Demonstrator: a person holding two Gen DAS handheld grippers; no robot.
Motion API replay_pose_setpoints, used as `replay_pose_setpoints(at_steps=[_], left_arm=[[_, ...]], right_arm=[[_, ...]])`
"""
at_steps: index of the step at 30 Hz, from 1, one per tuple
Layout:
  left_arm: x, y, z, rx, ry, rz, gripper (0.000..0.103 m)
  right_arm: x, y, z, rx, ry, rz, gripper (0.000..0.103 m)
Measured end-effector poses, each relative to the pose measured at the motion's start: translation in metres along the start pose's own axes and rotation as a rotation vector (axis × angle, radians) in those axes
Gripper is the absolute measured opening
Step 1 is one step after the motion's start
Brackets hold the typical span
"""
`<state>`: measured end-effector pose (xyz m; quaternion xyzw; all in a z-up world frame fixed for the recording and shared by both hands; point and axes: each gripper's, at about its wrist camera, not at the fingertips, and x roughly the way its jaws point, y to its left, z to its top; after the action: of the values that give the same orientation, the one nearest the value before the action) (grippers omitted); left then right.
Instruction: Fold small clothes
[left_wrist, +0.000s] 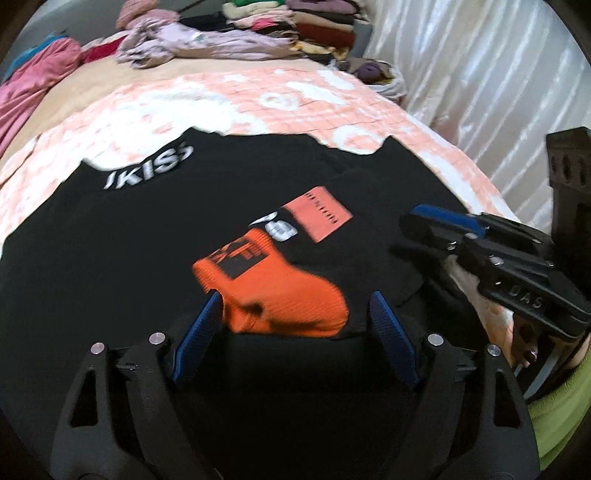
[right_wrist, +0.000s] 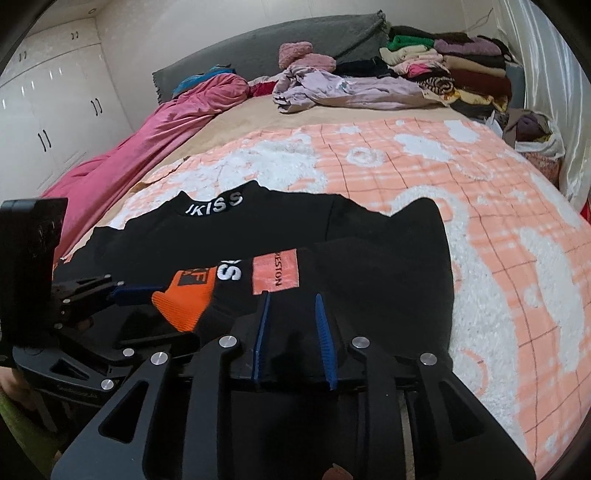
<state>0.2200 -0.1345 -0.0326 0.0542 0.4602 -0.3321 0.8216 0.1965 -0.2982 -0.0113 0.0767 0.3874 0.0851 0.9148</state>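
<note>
A small black sweater (left_wrist: 147, 229) with white "KISS" lettering at the collar lies on the pink and white blanket (left_wrist: 258, 99); it also shows in the right wrist view (right_wrist: 369, 251). An orange cuff (left_wrist: 280, 291) and a salmon patch (left_wrist: 317, 218) lie folded onto its front. My left gripper (left_wrist: 293, 314) is open, its blue pads either side of the orange cuff. My right gripper (right_wrist: 291, 299) is open with a narrower gap, over the sweater's near hem; it shows at the right in the left wrist view (left_wrist: 436, 221).
A stack of folded clothes (right_wrist: 450, 70) and a loose lilac garment (right_wrist: 343, 88) lie at the head of the bed. A pink quilt (right_wrist: 140, 147) runs along the left edge. A white curtain (left_wrist: 480, 74) hangs on the right. Wardrobe doors (right_wrist: 48, 110) stand left.
</note>
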Motion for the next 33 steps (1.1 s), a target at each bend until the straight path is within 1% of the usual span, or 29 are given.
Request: replay_pose_setpoints(at_steps=[3,6,9,11,12,14,17,19,20,22,24,27,28,29,32,33], left_arm=[[0.003,-0.007,0.001,0.041,0.023,-0.078,0.074],[-0.004,-0.011,-0.003,0.071,0.027,-0.102,0.074],[-0.012,-0.016,-0.009,0.095,0.040,-0.148,0.073],[-0.020,-0.021,-0.017,0.135,0.052,-0.175,0.072],[-0.024,-0.023,-0.020,0.150,0.049,-0.176,0.072],[-0.027,-0.024,-0.022,0.154,0.042,-0.151,0.072],[-0.031,-0.018,-0.018,0.099,0.022,-0.130,0.074],[-0.030,-0.014,-0.011,0.066,-0.002,-0.115,0.079],[-0.028,-0.013,-0.007,0.053,-0.004,-0.111,0.080],[-0.016,-0.006,-0.001,0.008,0.023,-0.097,0.083],[0.000,0.002,0.003,-0.044,0.057,-0.108,0.084],[0.006,0.005,0.003,-0.087,0.067,-0.157,0.082],[0.004,0.002,0.001,-0.082,0.067,-0.190,0.082],[0.001,-0.003,-0.002,-0.058,0.069,-0.204,0.082],[-0.010,-0.018,-0.015,0.034,0.095,-0.188,0.082],[-0.014,-0.019,-0.019,0.045,0.093,-0.174,0.082]], right_arm=[[0.003,-0.004,-0.002,0.007,0.011,-0.004,0.025],[0.006,-0.008,-0.003,0.016,0.021,-0.006,0.026],[0.007,-0.011,-0.005,0.027,0.032,-0.003,0.027],[0.006,-0.012,-0.005,0.025,0.031,-0.005,0.029],[0.005,-0.012,-0.005,0.025,0.030,-0.006,0.030],[0.004,-0.014,-0.005,0.031,0.027,-0.004,0.032],[0.001,-0.017,-0.004,0.038,0.016,-0.005,0.036],[-0.002,-0.019,-0.004,0.049,0.012,-0.002,0.037],[-0.003,-0.020,-0.003,0.053,0.010,-0.001,0.037],[-0.004,-0.022,-0.003,0.058,0.007,-0.002,0.037],[-0.006,-0.024,-0.003,0.062,0.005,-0.002,0.037],[-0.006,-0.026,-0.004,0.067,0.007,-0.004,0.037],[-0.006,-0.027,-0.004,0.069,0.008,-0.001,0.037],[-0.007,-0.028,-0.004,0.070,0.008,0.001,0.037],[-0.006,-0.029,-0.004,0.067,0.024,-0.004,0.037],[-0.005,-0.029,-0.005,0.064,0.030,-0.004,0.039]])
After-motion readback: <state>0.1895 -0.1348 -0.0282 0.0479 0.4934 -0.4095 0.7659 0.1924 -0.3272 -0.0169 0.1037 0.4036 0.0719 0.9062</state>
